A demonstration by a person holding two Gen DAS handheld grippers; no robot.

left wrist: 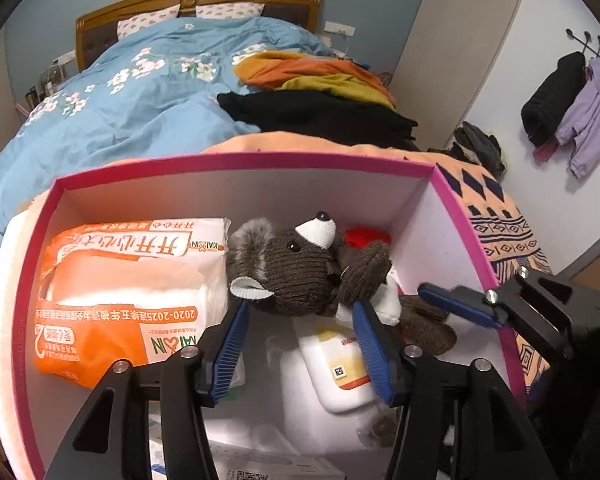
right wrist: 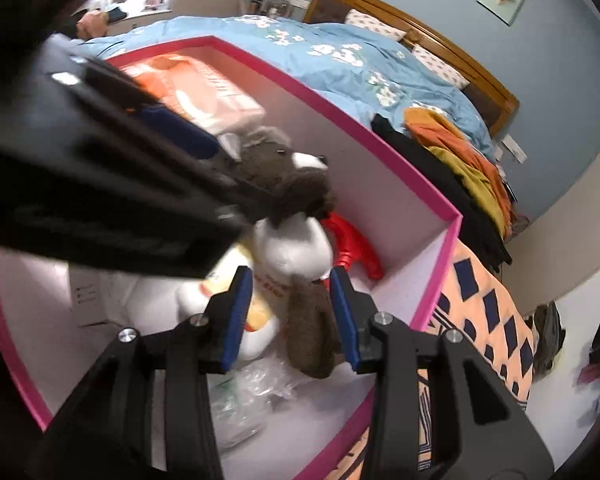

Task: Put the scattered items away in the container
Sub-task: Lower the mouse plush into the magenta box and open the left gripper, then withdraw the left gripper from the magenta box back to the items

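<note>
Now the toy mouse (left wrist: pixel 300 264) lies inside the pink box (left wrist: pixel 236 160) on the bed (left wrist: pixel 140 92), beside an orange pack (left wrist: pixel 124 292) and on top of a white bottle (left wrist: pixel 336 364). The left hand-held gripper (left wrist: pixel 300 312) is partly open around its head, pads apart from it. The right hand-held gripper (right wrist: pixel 292 280) is narrower, either side of its leg; I cannot tell if it touches. The left one blocks much of the right view. Clothes (left wrist: pixel 320 92) lie behind the box.

I read "KAIXIN" and "2020-2025" upside down on the orange-and-white tissue pack (left wrist: pixel 128 292), left of my left-wrist view.
</note>
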